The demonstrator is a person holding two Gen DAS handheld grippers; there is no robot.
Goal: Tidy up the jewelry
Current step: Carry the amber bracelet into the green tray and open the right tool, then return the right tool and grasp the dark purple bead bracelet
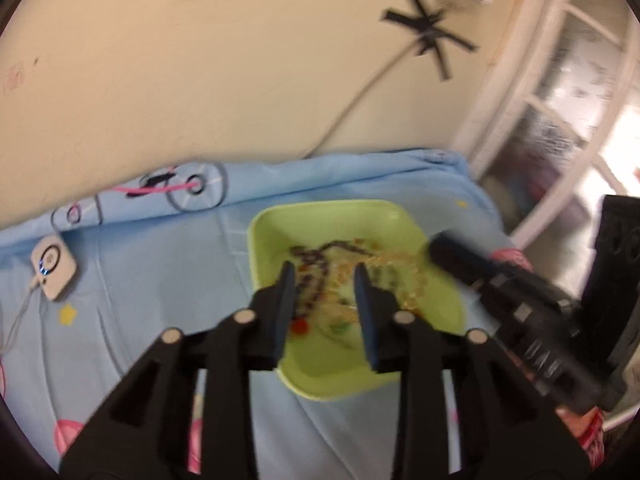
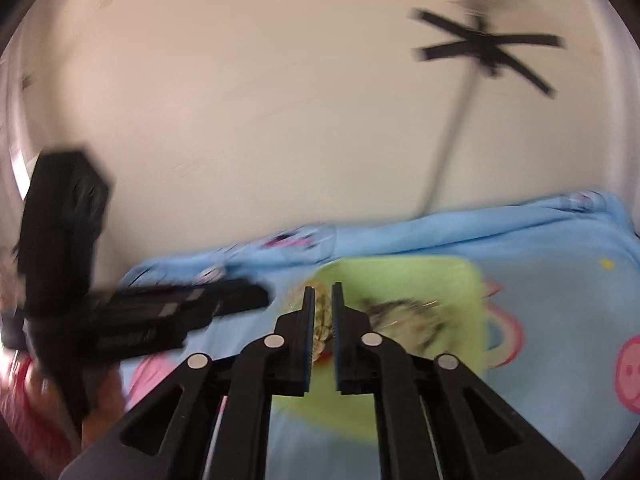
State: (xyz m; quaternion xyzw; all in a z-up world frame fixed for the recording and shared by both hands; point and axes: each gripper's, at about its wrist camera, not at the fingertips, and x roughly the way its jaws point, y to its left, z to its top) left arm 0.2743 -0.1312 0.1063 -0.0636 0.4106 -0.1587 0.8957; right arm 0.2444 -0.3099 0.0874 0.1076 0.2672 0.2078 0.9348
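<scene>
Right tool clamped on a limp, slippery golden chain, left tool apart above the green plastic tray.

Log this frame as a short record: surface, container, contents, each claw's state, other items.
surface: blue printed sheet
container: green tray on the sheet
contents: tangled beads and chains, blurred
left claw: open, above the tray, nothing between the fingers
right claw: shut on a pale beaded strand over the tray
other: white device with cable at the sheet's left; black tape on the wall
</scene>
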